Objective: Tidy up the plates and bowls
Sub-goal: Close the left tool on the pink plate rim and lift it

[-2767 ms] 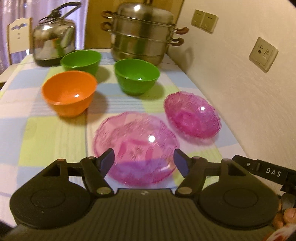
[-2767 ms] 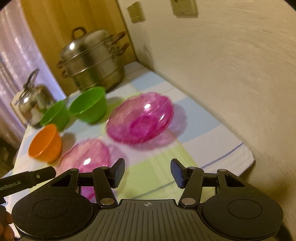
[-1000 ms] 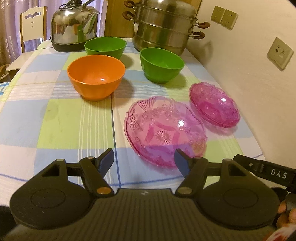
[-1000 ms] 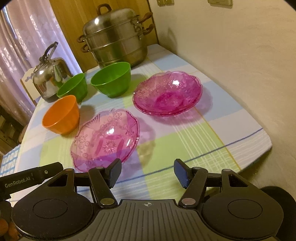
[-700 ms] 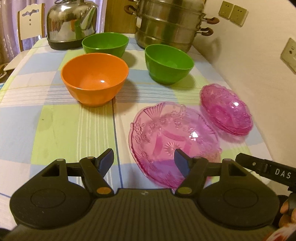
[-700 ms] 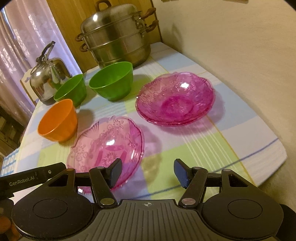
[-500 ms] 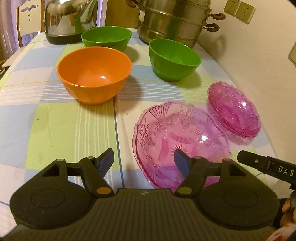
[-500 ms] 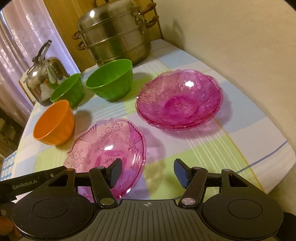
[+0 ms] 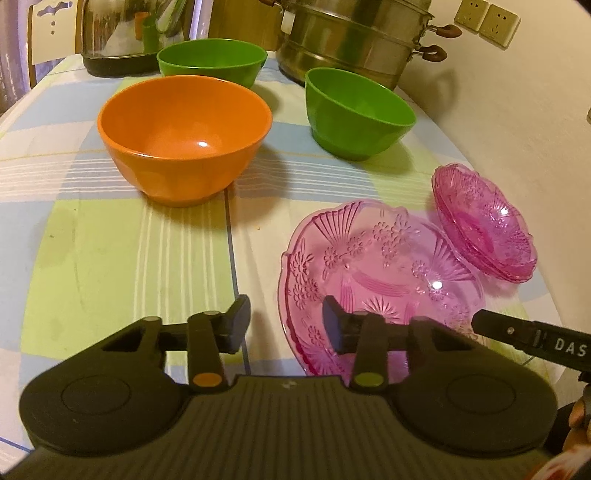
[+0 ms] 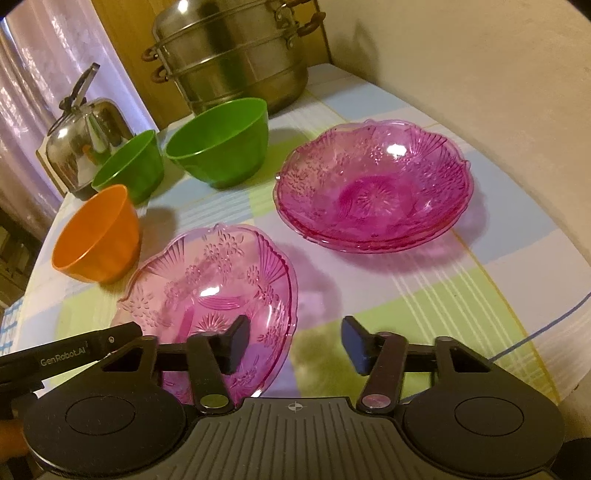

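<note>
A single pink glass plate (image 9: 380, 273) lies near the table's front edge; it also shows in the right wrist view (image 10: 210, 291). A stack of pink glass plates (image 10: 373, 184) lies to its right by the wall, also in the left wrist view (image 9: 484, 221). An orange bowl (image 9: 184, 133) and two green bowls (image 9: 358, 114) (image 9: 212, 64) stand behind. My left gripper (image 9: 284, 325) is open, with the single plate's near left rim between its fingers. My right gripper (image 10: 295, 345) is open and straddles the same plate's right rim.
A steel steamer pot (image 9: 354, 40) and a steel kettle (image 9: 122, 33) stand at the back of the table. A checked cloth (image 9: 122, 251) covers the table. A wall (image 10: 480, 74) runs along the right side. A chair (image 9: 48, 29) stands at the far left.
Both grippers have moved forward and lower toward the single pink plate. Both stay open and the dishes have not moved.
</note>
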`<state>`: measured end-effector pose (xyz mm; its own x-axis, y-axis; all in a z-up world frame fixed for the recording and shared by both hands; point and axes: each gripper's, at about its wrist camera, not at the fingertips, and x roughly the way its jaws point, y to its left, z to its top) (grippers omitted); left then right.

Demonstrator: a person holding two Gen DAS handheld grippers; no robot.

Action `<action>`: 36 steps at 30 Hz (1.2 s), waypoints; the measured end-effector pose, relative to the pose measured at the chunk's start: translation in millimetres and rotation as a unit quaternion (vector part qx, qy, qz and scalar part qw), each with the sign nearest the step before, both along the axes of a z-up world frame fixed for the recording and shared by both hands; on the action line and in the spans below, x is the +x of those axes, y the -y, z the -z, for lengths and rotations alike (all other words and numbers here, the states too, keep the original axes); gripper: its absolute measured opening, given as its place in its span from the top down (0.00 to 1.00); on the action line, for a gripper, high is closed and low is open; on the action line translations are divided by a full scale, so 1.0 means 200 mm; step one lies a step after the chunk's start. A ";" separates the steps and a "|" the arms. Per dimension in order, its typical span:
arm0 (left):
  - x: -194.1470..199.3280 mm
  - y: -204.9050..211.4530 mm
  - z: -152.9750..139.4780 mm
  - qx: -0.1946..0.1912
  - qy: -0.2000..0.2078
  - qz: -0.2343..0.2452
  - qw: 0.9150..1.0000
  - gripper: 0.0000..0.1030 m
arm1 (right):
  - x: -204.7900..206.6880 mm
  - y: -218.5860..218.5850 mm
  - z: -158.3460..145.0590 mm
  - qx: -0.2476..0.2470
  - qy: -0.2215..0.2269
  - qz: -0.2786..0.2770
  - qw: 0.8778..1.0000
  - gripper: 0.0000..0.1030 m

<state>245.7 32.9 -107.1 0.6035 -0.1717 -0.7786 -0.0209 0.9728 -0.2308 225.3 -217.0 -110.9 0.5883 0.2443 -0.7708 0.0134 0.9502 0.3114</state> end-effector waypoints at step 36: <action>-0.10 0.10 -0.26 0.011 0.035 0.025 0.999 0.90 | -0.09 0.04 -0.19 -0.004 0.024 -0.003 1.000 0.92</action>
